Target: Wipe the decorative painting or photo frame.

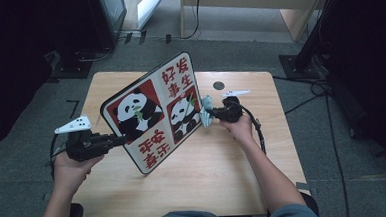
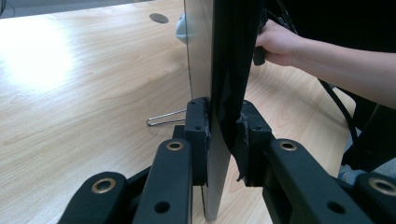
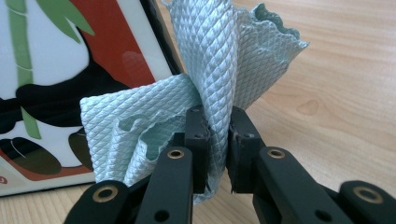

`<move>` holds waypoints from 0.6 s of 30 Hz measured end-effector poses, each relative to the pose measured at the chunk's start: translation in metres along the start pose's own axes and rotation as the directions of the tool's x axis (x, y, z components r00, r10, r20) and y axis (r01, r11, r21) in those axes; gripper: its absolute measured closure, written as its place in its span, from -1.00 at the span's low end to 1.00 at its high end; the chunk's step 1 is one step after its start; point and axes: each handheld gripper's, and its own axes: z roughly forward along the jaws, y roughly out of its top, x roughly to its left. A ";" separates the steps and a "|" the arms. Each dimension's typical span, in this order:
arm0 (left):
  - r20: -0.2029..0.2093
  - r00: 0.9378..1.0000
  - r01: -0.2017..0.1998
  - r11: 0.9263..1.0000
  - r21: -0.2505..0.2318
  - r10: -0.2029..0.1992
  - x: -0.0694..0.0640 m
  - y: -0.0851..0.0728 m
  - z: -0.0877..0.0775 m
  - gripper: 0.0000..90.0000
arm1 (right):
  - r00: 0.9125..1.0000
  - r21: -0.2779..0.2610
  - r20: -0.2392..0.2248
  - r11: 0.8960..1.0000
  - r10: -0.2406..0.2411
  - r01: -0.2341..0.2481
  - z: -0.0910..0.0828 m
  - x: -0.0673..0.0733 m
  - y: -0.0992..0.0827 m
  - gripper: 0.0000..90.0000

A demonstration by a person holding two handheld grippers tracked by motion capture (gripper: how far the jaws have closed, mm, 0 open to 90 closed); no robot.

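A framed panda picture with red panels and Chinese characters stands tilted above the wooden table. My left gripper is shut on its left edge; in the left gripper view the picture runs edge-on between the pads. My right gripper is shut on a pale blue-green cloth, which lies against the picture's right edge. Seen from the right gripper view, the cloth bunches up between the jaws, with the picture just behind it to the left.
A thin wire stand lies on the table behind the picture. A round cable hole sits near the table's far edge. Cables run over the floor at the right, and dark equipment stands at the far left.
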 end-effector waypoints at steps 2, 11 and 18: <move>-0.001 1.000 -0.001 1.000 -0.001 0.001 0.000 0.000 0.000 0.73 | 1.000 0.002 0.002 1.000 0.010 -0.010 0.001 0.000 -0.001 0.80; 0.001 1.000 0.000 1.000 -0.007 0.000 0.000 0.000 -0.001 0.72 | 0.999 -0.003 0.043 1.000 -0.013 0.013 0.000 0.001 -0.005 0.81; -0.013 1.000 0.001 1.000 -0.002 -0.001 0.001 -0.001 -0.003 0.61 | 0.997 -0.074 0.077 0.997 0.014 -0.008 -0.016 -0.008 0.000 0.81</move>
